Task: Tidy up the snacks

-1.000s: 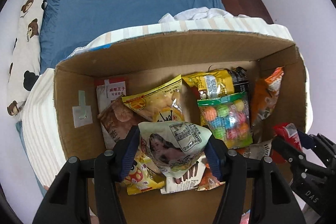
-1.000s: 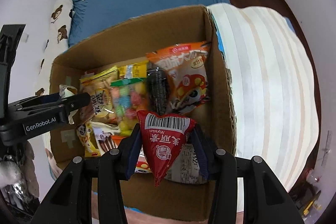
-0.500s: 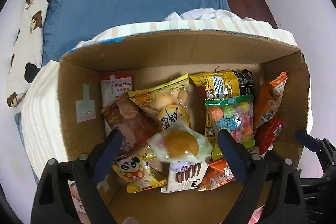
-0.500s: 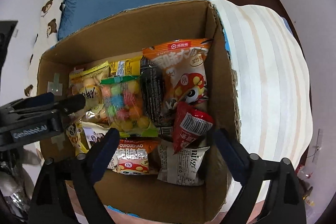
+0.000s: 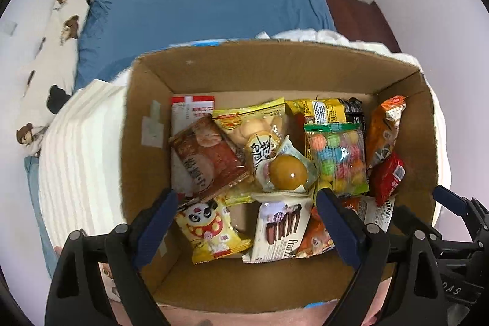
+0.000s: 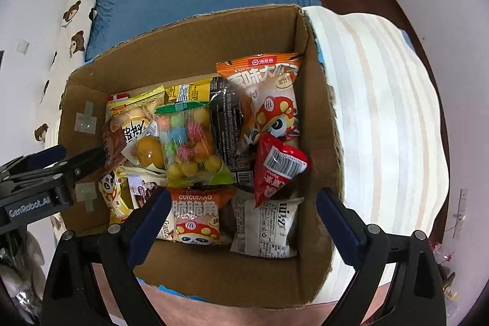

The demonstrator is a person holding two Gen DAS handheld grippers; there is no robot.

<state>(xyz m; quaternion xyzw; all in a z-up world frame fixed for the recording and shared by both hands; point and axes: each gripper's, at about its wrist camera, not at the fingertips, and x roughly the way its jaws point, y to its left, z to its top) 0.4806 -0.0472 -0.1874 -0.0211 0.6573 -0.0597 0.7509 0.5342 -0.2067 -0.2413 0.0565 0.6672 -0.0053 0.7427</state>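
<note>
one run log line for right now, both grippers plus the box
left gripper: open, empty | right gripper: opening, empty | egg pack, red pack: in box

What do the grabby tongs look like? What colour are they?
Both tongs, left and right, are black plastic frames with silver bolts, and each has two long fingers covered in dark blue pads. White lettering on the side of the left one reads GenRobot.AI. No cables or sleeves show.

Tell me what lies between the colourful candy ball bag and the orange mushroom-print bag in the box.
A black packet stands between the candy ball bag and the orange bag, clearest in the right wrist view.
</note>
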